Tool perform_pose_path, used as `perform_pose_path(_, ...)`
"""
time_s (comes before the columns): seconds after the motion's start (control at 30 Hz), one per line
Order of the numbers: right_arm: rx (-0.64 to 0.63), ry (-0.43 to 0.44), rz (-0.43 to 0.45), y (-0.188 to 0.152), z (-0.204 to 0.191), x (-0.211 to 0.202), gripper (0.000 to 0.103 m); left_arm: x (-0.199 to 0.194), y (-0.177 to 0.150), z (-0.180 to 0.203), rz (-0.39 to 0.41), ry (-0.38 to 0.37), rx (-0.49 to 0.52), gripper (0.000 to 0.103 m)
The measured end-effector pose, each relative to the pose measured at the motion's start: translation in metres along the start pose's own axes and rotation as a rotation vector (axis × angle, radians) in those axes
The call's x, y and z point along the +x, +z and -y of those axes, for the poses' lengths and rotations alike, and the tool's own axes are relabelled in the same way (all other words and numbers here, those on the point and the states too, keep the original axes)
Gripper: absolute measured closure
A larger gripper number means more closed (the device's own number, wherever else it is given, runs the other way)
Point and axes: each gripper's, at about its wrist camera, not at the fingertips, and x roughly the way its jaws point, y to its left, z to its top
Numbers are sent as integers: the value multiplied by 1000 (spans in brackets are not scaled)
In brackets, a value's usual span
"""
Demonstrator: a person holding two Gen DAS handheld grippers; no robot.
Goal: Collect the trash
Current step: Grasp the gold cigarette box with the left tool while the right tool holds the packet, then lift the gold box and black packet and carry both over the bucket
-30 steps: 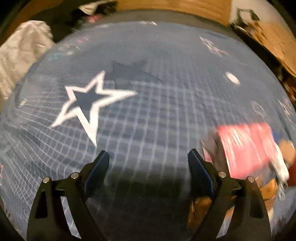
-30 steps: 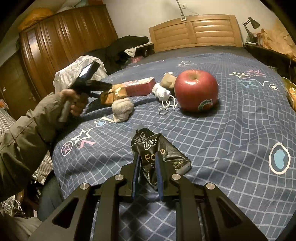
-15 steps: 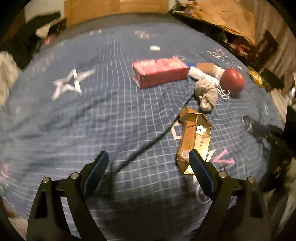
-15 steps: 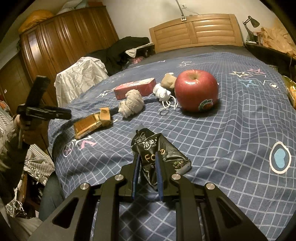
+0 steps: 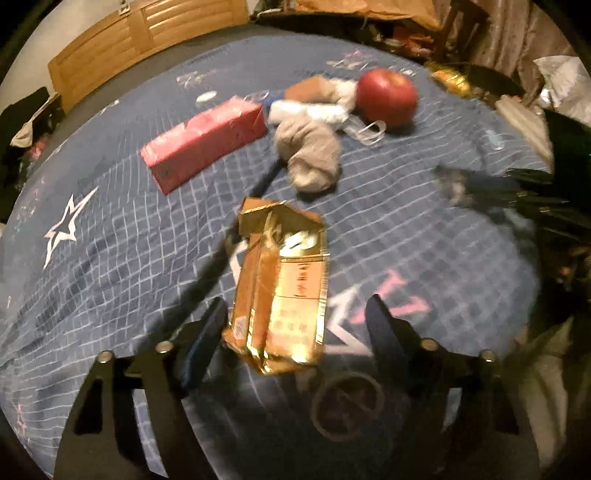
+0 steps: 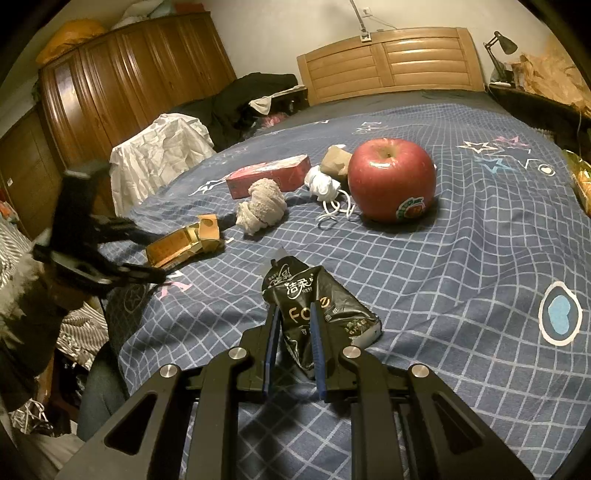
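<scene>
The left gripper [image 5: 291, 321] has swung over the crushed gold cardboard carton [image 5: 280, 291] on the blue checked bedspread [image 5: 424, 236], jaws just closing around it, not yet pressing; right gripper [image 6: 293, 350] clamps the black tissue packet [image 6: 317, 314]

- Dim, warm-lit bedroom with a pale wall [image 6: 295, 33]
- Slatted wooden headboard [image 6: 391, 62] behind a blue checked bedspread [image 6: 461, 251] printed with stars
- Dark wooden wardrobe [image 6: 125, 88] at left
- Black desk lamp [image 6: 500, 42] at right
</scene>
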Motion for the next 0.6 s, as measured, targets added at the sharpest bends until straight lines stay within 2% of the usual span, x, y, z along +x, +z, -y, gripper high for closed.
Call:
perform_pose_path(0.03,2,4,0,0,0,0,83,9,-1,-2,-18,-1,-10,41)
perform_pose_path(0.1,-8,9,-1,1,-2,-2,79,11,-2,-4,9,-5,-31,41)
perform_pose_path(0.17,-52,-17,4,3,-10,-5,63,7,-3,-2,21,2,-44,44)
perform_pose_path(0.23,-84,-47,11,5,-15,-7,31,6,-5,-1,30,10,-55,44)
perform_pose_path(0.27,-99,-61,11,6,-17,-6,29,5,-6,-1,34,11,-65,44)
perform_pose_path(0.4,-99,-104,-1,12,-15,-2,29,2,-13,-2,51,14,-99,45)
perform_pose_path(0.53,-92,-151,-77,19,-7,15,32,-2,-19,-2,65,18,-121,46)
perform_pose_path(0.57,-81,-144,-95,19,-4,18,39,0,-18,-3,66,17,-126,46)
perform_pose_path(0.6,-76,-148,-109,19,-2,21,64,-1,-19,-3,69,18,-132,46)
